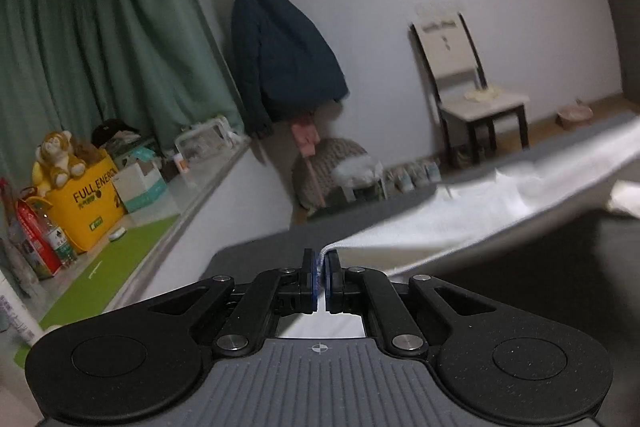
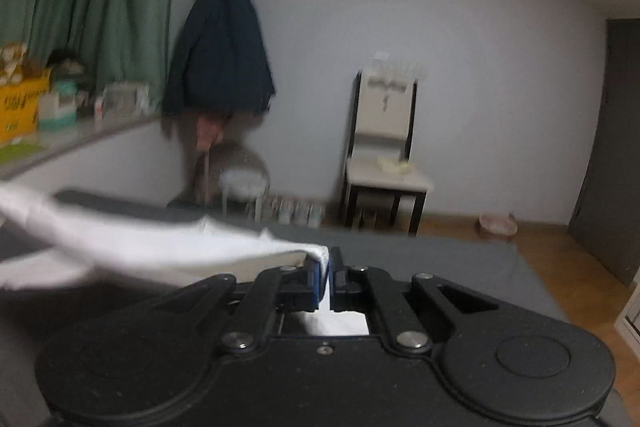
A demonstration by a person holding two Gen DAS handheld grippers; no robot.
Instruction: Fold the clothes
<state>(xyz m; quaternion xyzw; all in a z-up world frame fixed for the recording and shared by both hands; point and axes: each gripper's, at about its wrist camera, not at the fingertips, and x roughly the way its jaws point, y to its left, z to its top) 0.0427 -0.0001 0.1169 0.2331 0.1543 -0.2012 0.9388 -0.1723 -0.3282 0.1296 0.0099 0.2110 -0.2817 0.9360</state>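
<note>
A white garment (image 1: 480, 211) is stretched in the air above a grey bed surface (image 1: 260, 251). My left gripper (image 1: 320, 261) is shut on one corner of it, and the cloth runs off to the right. In the right wrist view the same white garment (image 2: 160, 247) stretches away to the left, blurred, and my right gripper (image 2: 329, 259) is shut on its other corner. More white cloth shows below between each gripper's fingers. The grey bed surface (image 2: 440, 259) lies underneath.
A green curtain (image 1: 100, 67) hangs at the left above a sill holding a yellow bag (image 1: 88, 203) with plush toys, boxes and bottles. A dark jacket (image 1: 280, 55) hangs on the wall. A chair (image 1: 468, 87) and a grey pouffe (image 1: 324, 167) stand on the floor beyond the bed.
</note>
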